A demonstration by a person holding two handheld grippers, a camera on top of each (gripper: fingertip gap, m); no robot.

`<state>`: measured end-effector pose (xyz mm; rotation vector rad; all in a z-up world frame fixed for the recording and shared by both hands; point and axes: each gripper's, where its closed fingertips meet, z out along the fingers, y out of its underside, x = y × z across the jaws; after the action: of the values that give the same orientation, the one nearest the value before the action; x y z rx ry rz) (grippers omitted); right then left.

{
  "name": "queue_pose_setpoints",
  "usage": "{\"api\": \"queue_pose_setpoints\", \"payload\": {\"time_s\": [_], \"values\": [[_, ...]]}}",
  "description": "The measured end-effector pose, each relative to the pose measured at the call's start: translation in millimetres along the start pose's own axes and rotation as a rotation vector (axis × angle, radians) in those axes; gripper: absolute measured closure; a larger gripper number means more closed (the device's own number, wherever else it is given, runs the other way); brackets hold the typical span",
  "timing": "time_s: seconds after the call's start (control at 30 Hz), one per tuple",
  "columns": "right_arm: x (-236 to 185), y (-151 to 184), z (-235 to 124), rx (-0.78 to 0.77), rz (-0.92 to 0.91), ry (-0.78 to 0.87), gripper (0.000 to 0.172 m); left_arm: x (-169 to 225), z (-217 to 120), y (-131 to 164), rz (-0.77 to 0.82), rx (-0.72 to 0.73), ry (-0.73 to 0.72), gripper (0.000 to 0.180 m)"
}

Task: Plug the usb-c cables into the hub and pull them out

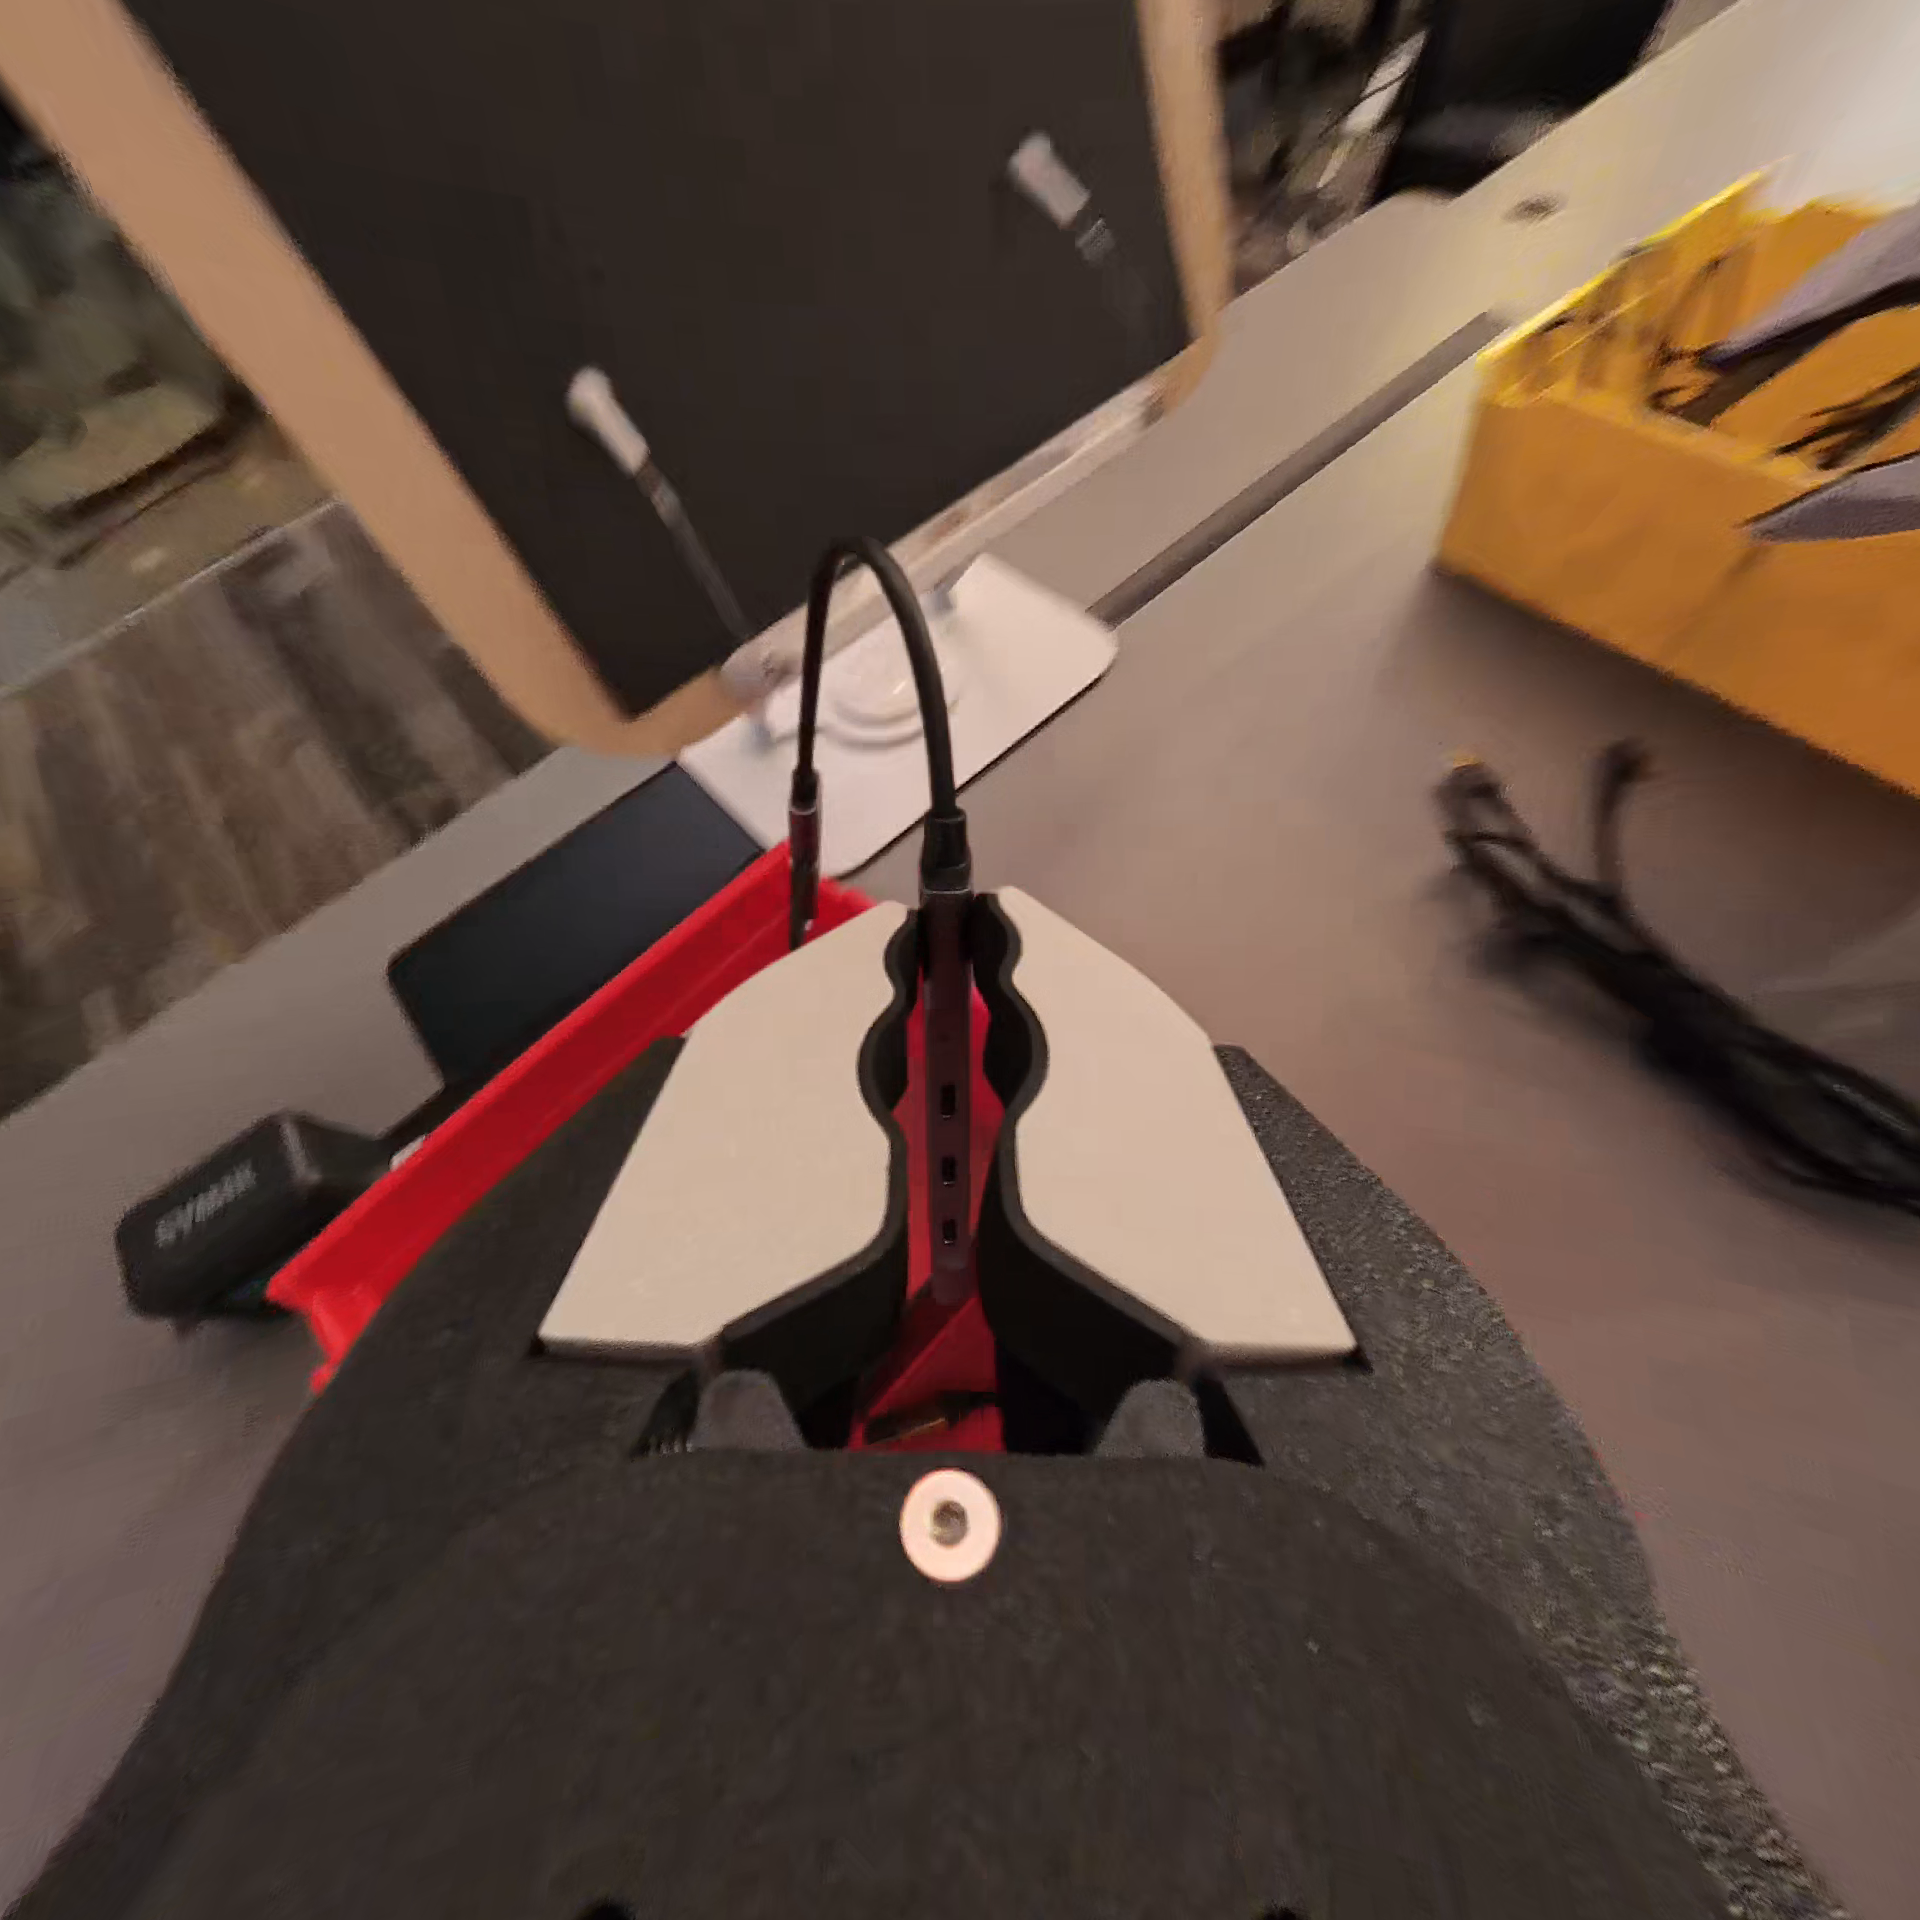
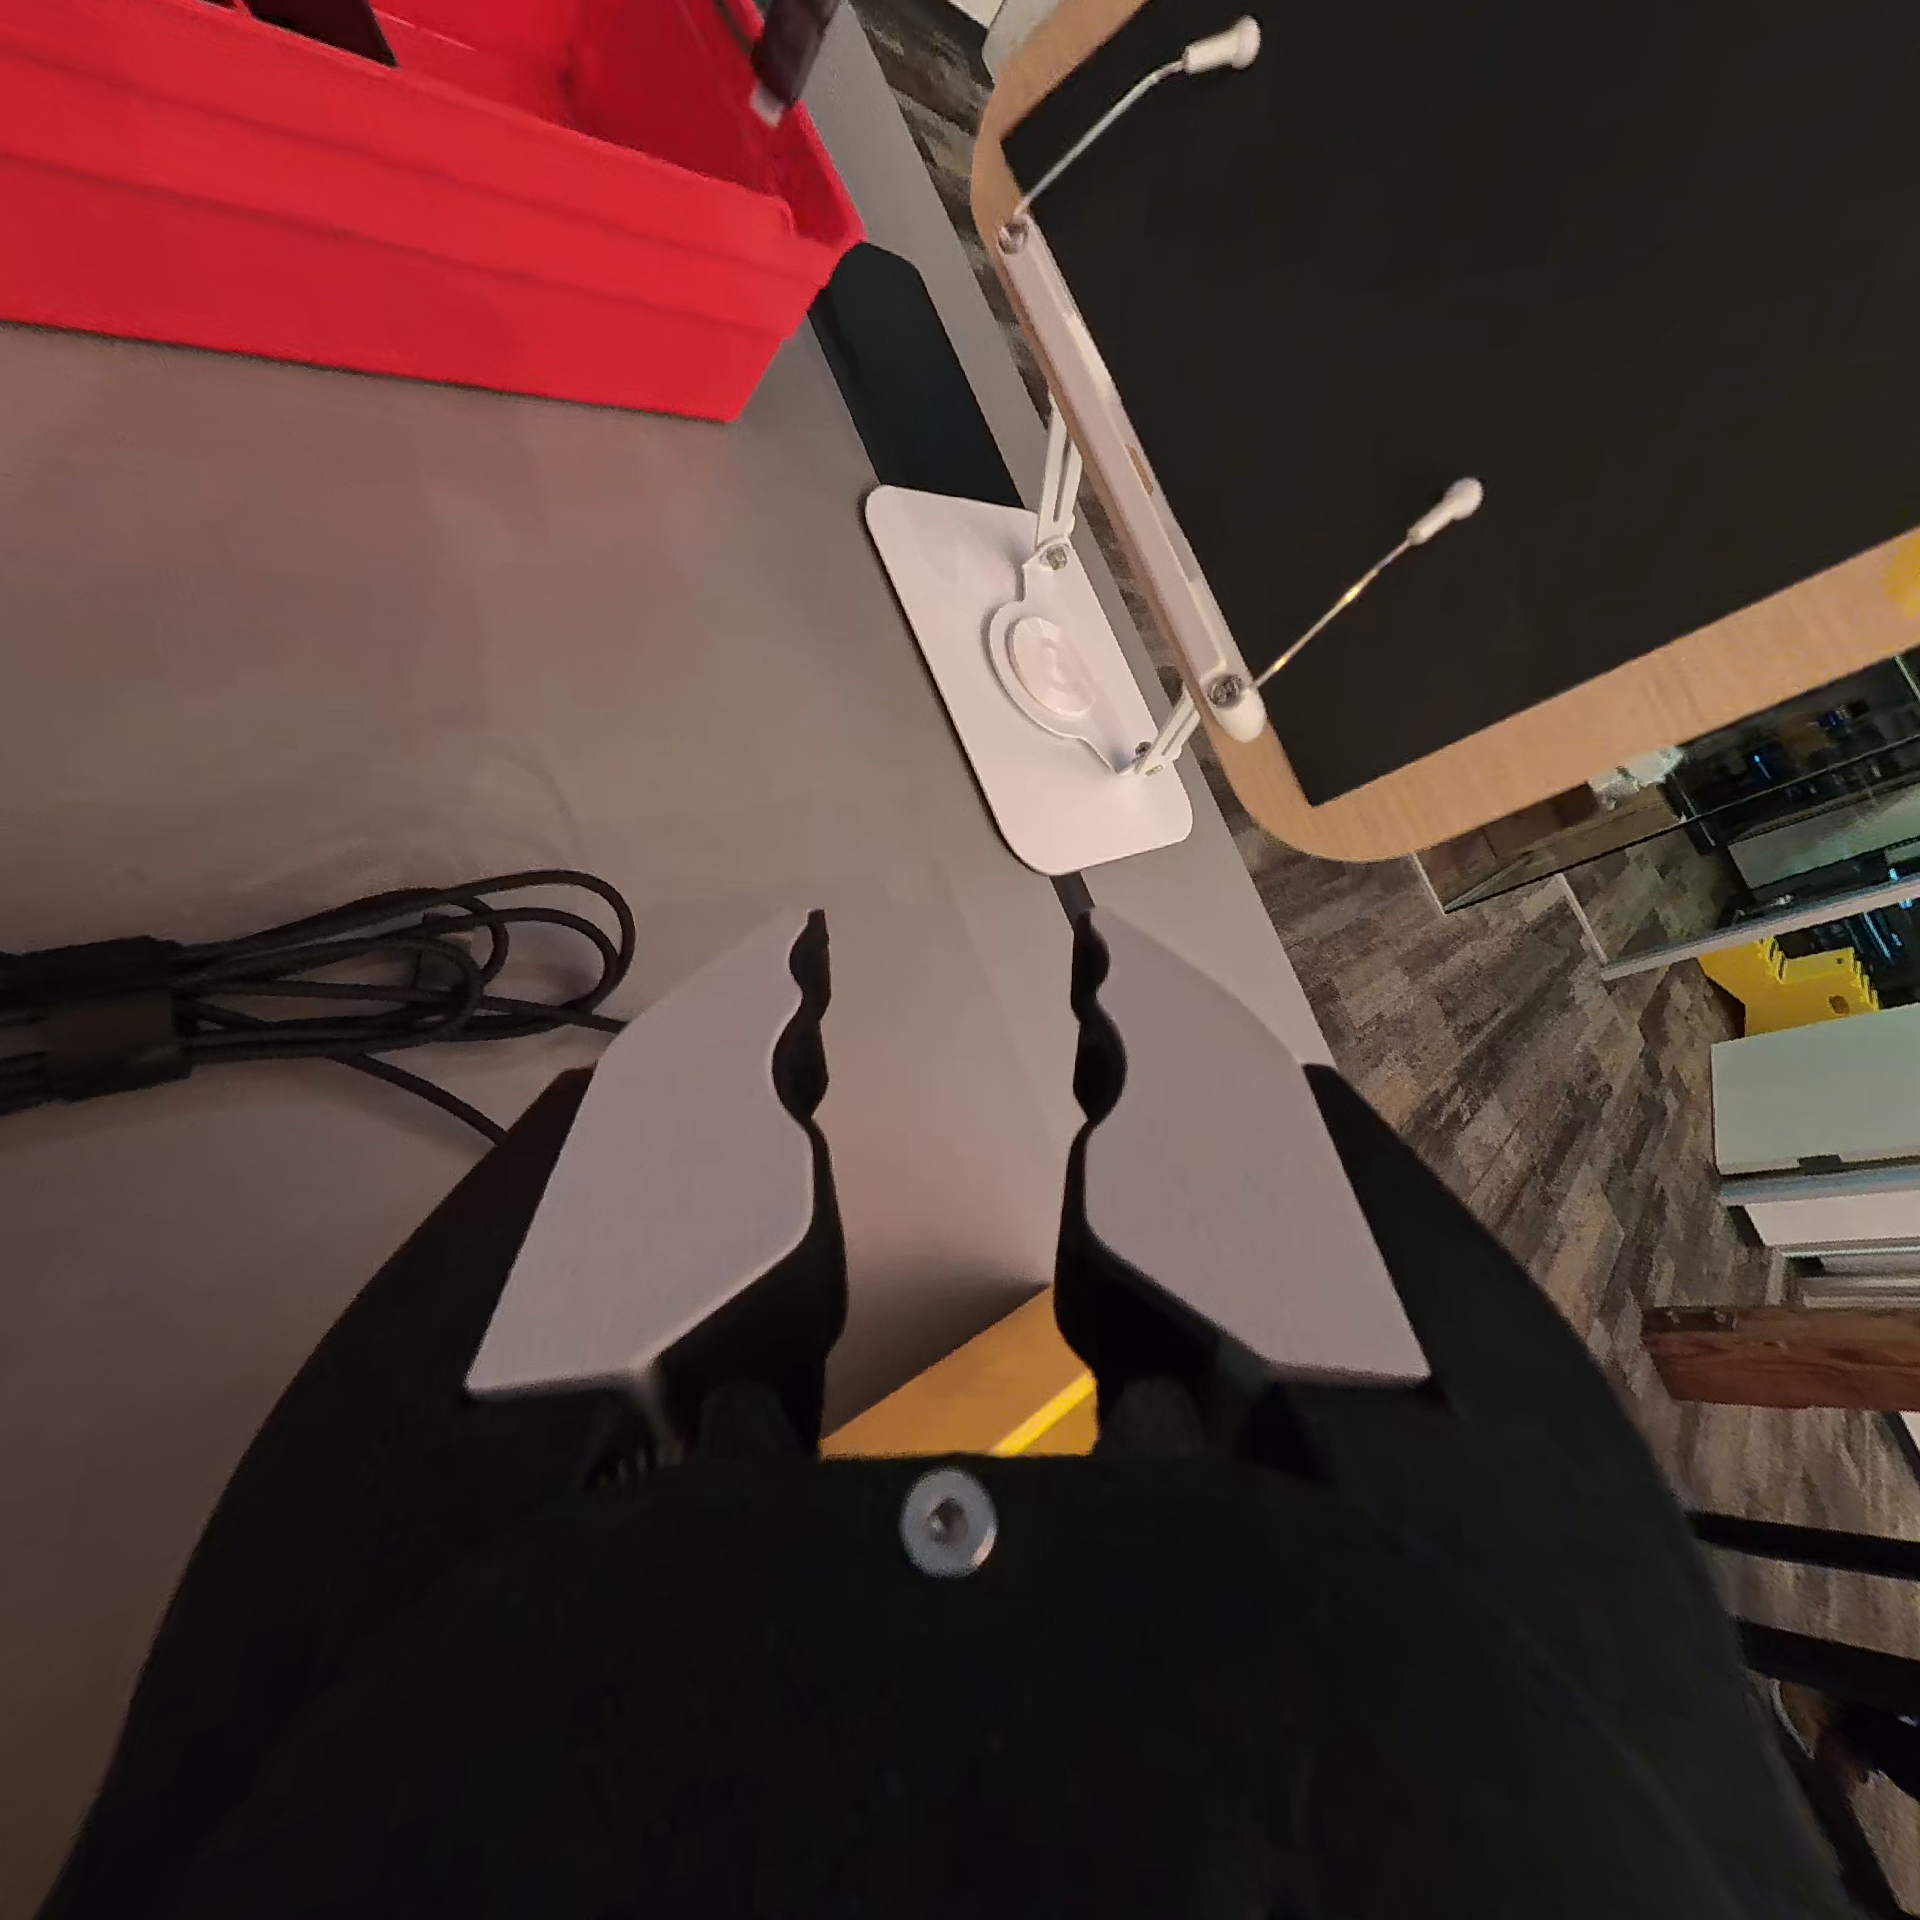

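My left gripper (image 1: 943, 904) is shut on a slim dark hub (image 1: 948, 1122) with several ports along its edge; both fingertips press its far end. The hub's short black cable (image 1: 894, 582) arches up and comes down to a plug (image 1: 802, 831) above the red bin (image 1: 582, 1091). The left wrist view is motion-blurred. My right gripper (image 2: 951, 935) is open and empty above the grey table (image 2: 520, 675). A bundle of black usb-c cables (image 2: 312, 987) lies to its left; it also shows in the left wrist view (image 1: 1662, 1018).
The red bin (image 2: 416, 239) stands at the far left in the right wrist view. A white stand base (image 2: 1029, 675) holds a wood-framed black board (image 2: 1455, 416) at the table's edge. A yellow box (image 1: 1662, 540), a black adapter (image 1: 218, 1205) and a dark flat device (image 1: 561, 935) lie on the table. One gripper's finger ends stand about 30 cm off the other's. Measured from the fingertips, the black adapter (image 1: 218, 1205) is 35 cm or so from the left gripper and 55 cm from the right.
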<state>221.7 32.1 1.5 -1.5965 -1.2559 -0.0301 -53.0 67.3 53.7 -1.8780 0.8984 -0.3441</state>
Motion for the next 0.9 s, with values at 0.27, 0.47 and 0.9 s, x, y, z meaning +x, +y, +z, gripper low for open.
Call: {"api": "queue_pose_setpoints", "payload": {"time_s": [0.27,0.47,0.9], "values": [[-36.6,-93.8,-35.4,0.392,0.036,-0.140,0.121,121.9,-39.0,-54.8,0.314,0.047,0.151,0.172],[-45.8,-140.5,-76.8,0.609,-0.080,-0.015,0.110,194.7,-14.0,-23.6,0.558,-0.106,0.189,0.171],[-116.5,-95.0,-42.2,0.285,-0.357,-0.356,0.169,225.2,13.7,2.9,0.559,-0.080,0.209,0.147]]}}
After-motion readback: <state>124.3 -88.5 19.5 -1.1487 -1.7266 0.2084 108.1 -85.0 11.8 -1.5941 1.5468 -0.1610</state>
